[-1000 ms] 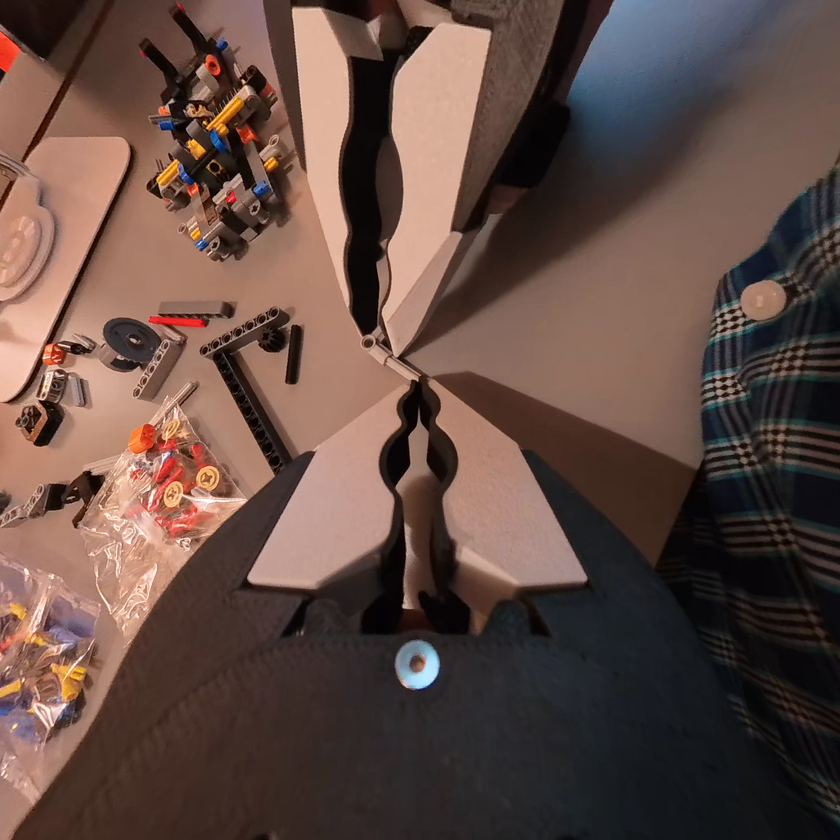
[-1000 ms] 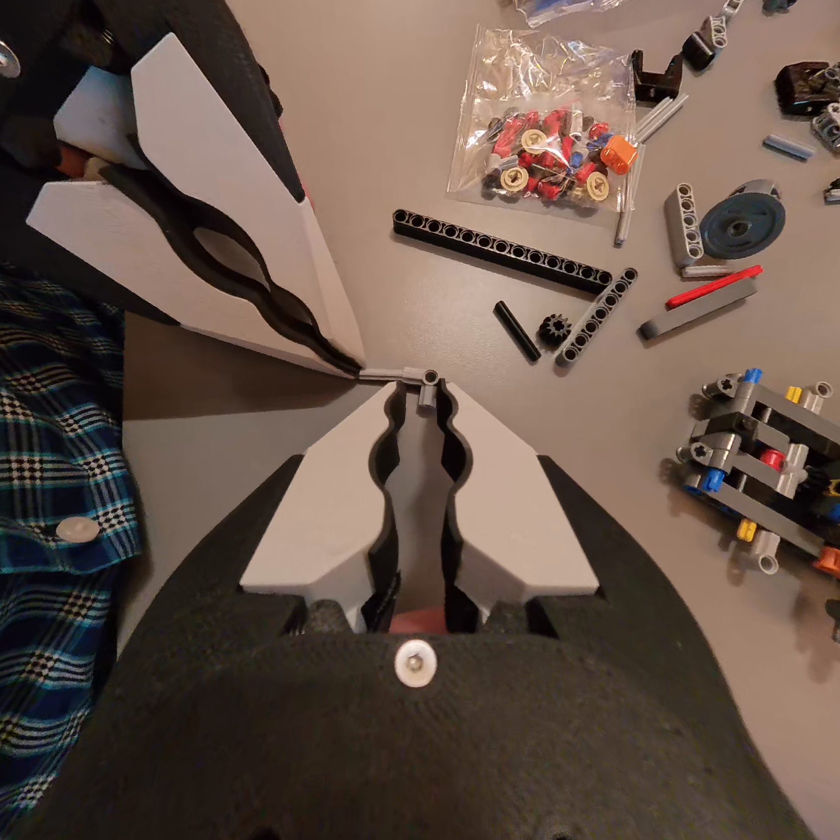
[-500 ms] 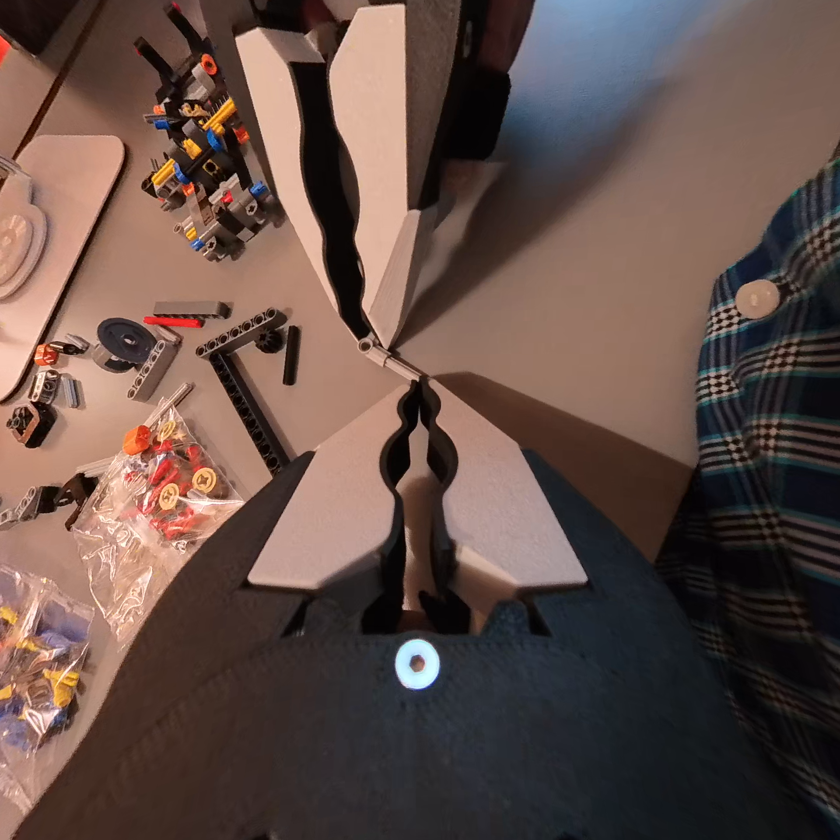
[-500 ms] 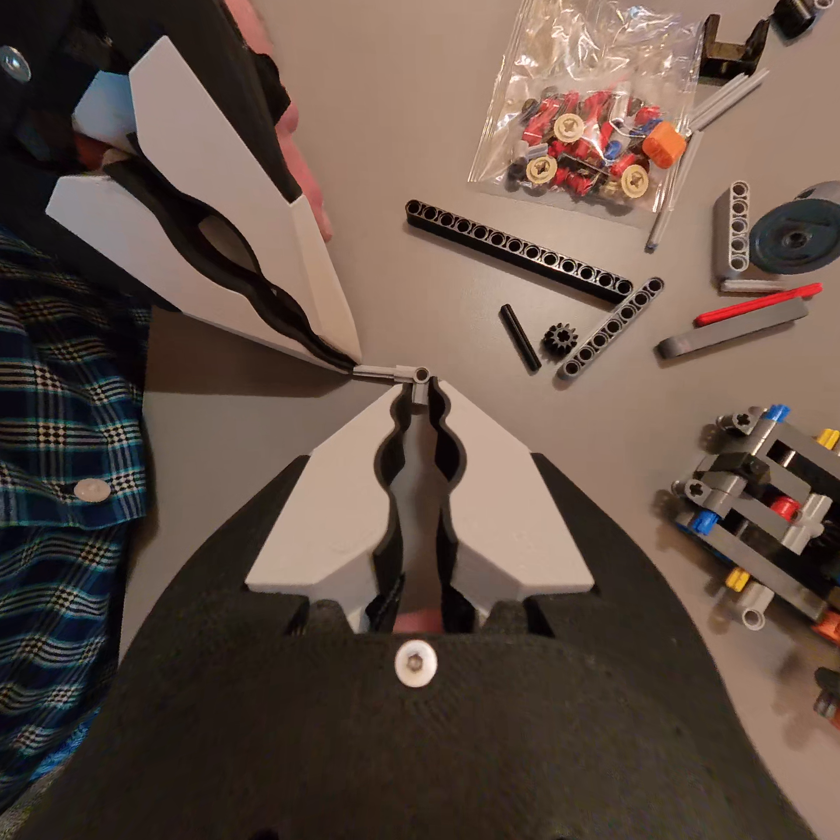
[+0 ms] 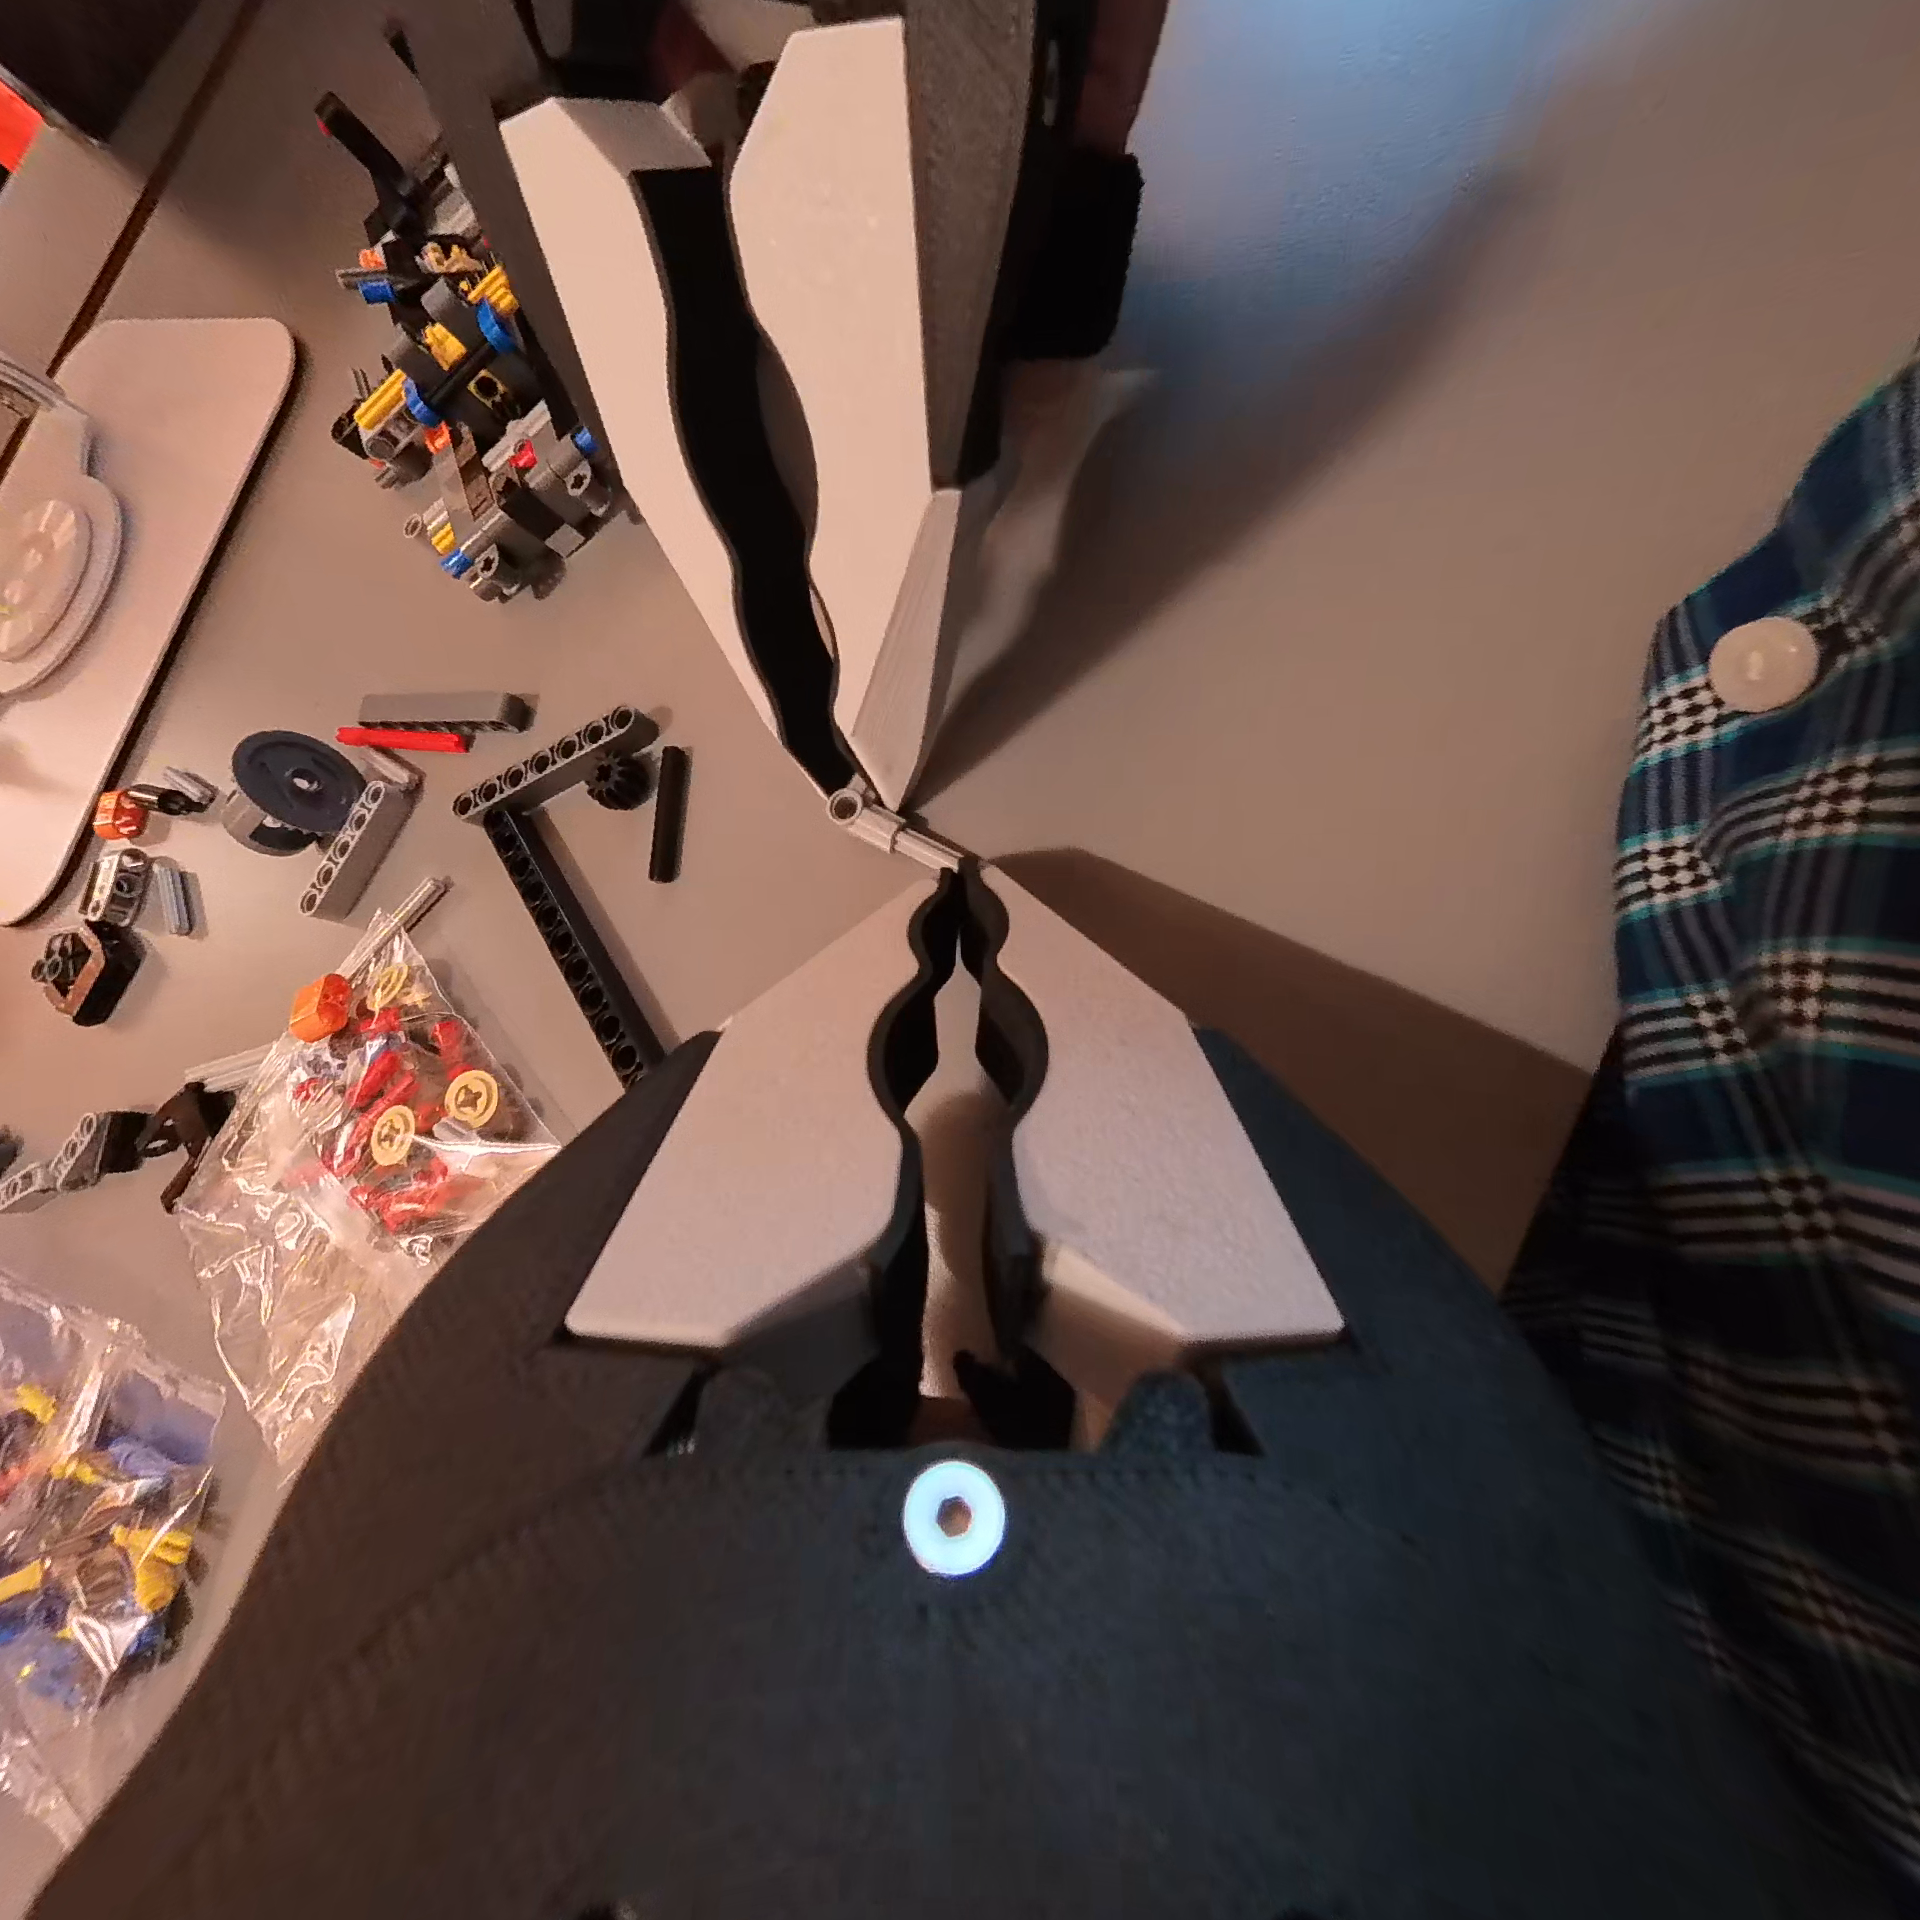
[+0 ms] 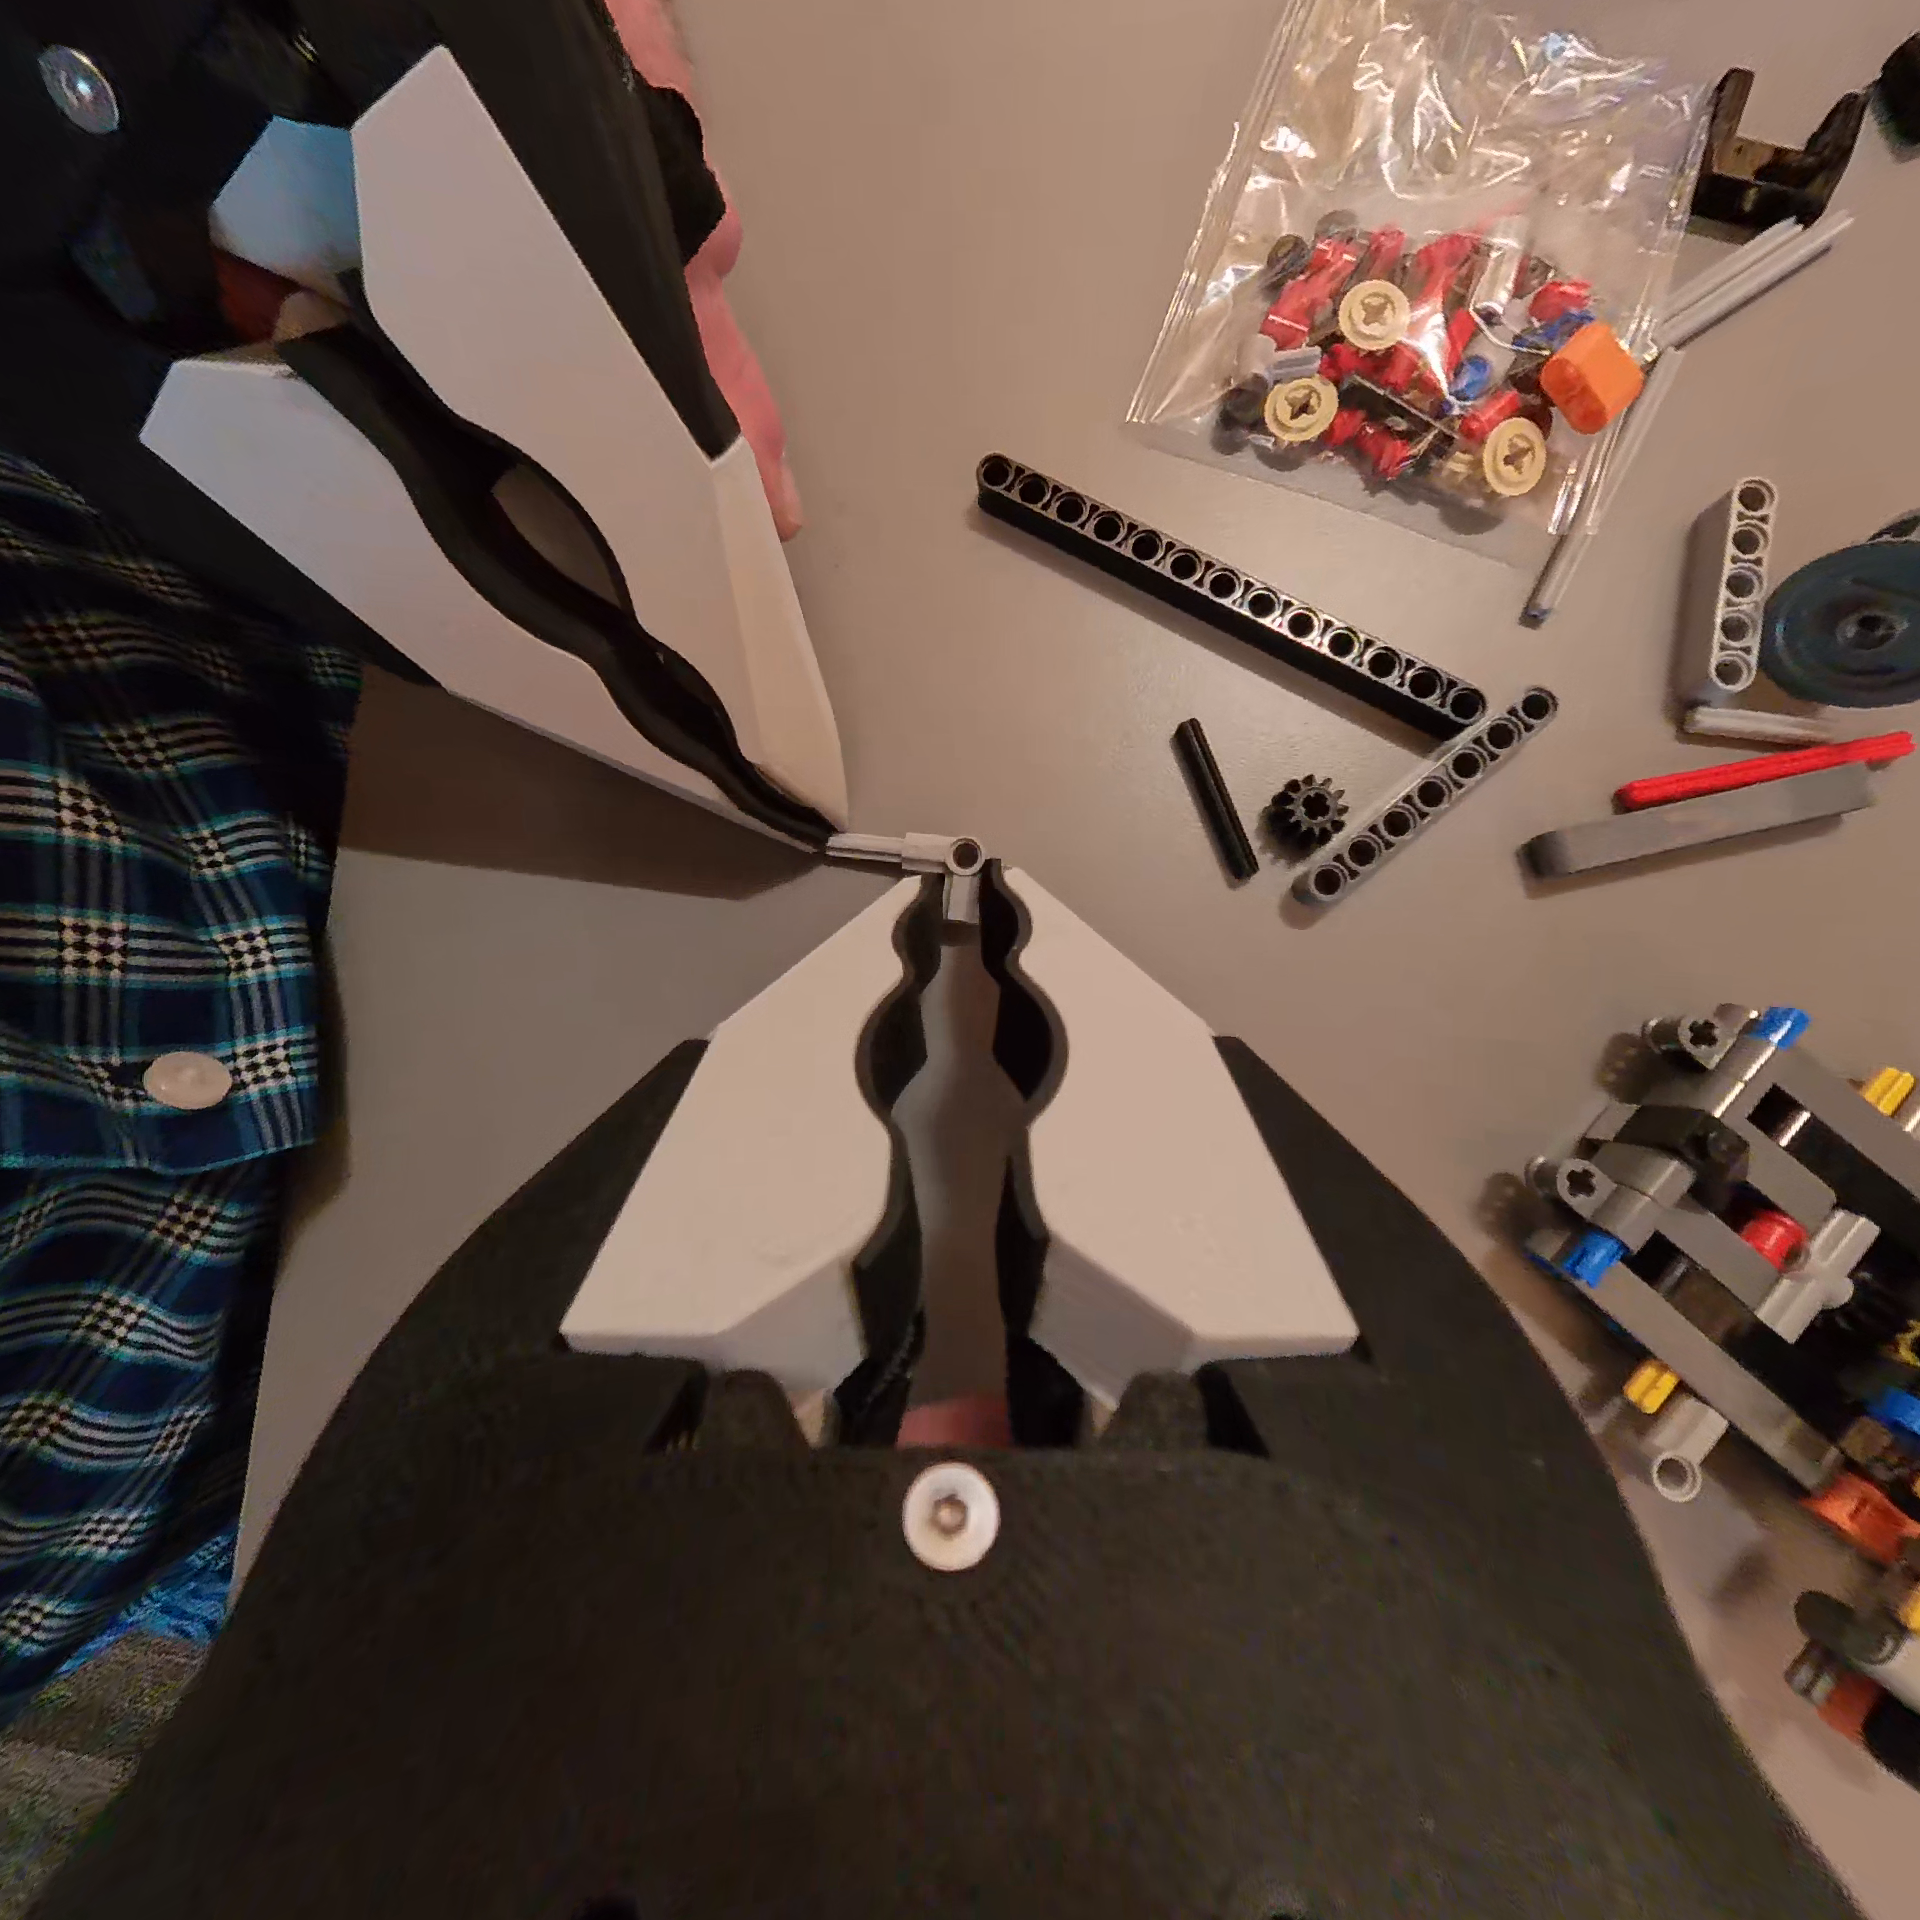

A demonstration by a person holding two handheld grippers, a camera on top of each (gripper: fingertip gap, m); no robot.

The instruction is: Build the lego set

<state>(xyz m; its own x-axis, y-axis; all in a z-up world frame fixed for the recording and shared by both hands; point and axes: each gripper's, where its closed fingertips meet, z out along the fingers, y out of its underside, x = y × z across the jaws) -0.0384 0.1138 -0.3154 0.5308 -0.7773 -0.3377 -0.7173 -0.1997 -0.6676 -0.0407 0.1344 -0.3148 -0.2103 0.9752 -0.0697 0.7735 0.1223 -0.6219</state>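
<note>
1. Two claws meet above the table (image 6: 935, 312): the left claw (image 5: 958, 871) is clamped on a thin grey axle (image 6: 868, 847), the right claw (image 6: 966, 894) pinches the small grey connector (image 6: 961, 862) it enters
2. Off-line pushing could twist either piece loose
3. One clear bag (image 6: 1434, 312) holds red pins and tan discs

No writing, brand, number or sign can be read in either view. Nothing legible is borne by the bags or the loose pieces.
</note>
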